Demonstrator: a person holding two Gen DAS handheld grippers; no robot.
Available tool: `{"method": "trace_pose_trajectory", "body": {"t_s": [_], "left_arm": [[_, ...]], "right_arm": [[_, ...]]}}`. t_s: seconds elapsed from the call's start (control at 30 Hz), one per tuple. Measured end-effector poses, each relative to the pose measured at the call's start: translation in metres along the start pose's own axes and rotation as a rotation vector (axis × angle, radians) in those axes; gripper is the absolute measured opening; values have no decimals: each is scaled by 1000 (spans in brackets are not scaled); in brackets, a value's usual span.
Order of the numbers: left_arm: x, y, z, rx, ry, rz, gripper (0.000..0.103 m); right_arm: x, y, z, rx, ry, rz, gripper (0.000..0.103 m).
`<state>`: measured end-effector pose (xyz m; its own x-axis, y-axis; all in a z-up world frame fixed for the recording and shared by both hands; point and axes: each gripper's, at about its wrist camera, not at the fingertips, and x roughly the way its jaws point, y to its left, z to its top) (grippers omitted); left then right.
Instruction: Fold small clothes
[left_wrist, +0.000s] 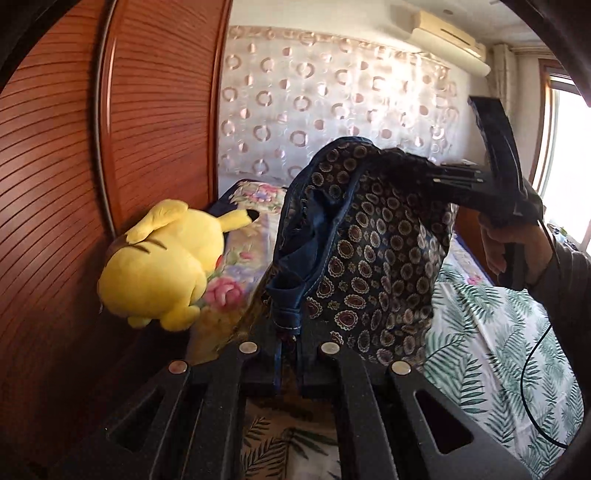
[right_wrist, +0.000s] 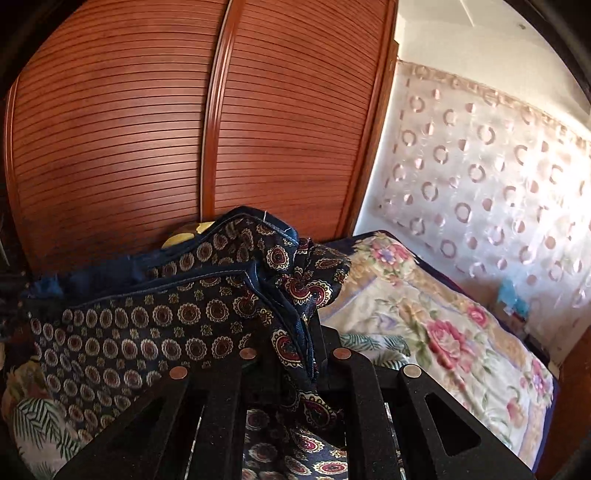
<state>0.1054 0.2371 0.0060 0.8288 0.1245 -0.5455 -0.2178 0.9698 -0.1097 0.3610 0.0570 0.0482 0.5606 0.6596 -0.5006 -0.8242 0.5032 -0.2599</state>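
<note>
Two hand-held tongs suspend a small dark-blue garment (left_wrist: 373, 254), printed with ringed medallions and edged in denim-like binding, above a bed (left_wrist: 491, 332) covered by a palm-leaf sheet. The left tongs (left_wrist: 288, 354) are closed almost fully on a bound edge of the garment, which rises from between the tips; the right tongs (left_wrist: 443, 177), seen across the left wrist view with the person's hand (left_wrist: 517, 247) on the handle, are likewise pinched shut on the opposite edge. In the right wrist view the garment (right_wrist: 155, 325) bunches and drapes across the right tongs (right_wrist: 299, 354), with a fold trailing below them. The cloth hangs slack and crumpled, not stretched flat, so a likely fault is that it is laid down with hidden creases or a doubled layer, which would spoil the fold. Each grip appears to catch only a narrow strip of binding; a sharp pull apart could let an edge slip free. A yellow plush toy (left_wrist: 162, 266) and a floral quilt (right_wrist: 436, 317) lie near the wardrobe (right_wrist: 147, 129), and the swinging fabric might snag or drag on them.
</note>
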Motion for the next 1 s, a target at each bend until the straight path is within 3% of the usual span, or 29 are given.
{"method": "trace_pose_trajectory", "body": {"t_s": [0.17,0.23,0.27,0.43,0.57,0.63,0.67,0.7,1.0], "left_arm": [[11,11,-14,-24,37,30,6],[13,11,-17,-25,49,40,6],[14,12,-19,-22,55,45,6],[-1,8,-19,24,27,50,22],[-15,4,-17,26,-17,31,48],[-25,-2,-16,34,-31,11,66],[-32,-6,-16,35,-45,-3,81],[-34,-8,-16,37,-53,-10,87],[-50,-66,-26,99,-63,-102,89]], "right_arm": [[19,6,8,53,15,-4,14],[17,2,12,83,29,-32,41],[15,0,12,98,26,-40,46],[-21,3,-3,98,20,-52,47],[-57,9,-24,126,38,-65,47],[-80,9,-38,150,37,-79,47],[-93,22,-40,161,36,-77,47],[-103,25,-46,178,38,-77,47],[-185,61,-96,298,24,-123,47]]}}
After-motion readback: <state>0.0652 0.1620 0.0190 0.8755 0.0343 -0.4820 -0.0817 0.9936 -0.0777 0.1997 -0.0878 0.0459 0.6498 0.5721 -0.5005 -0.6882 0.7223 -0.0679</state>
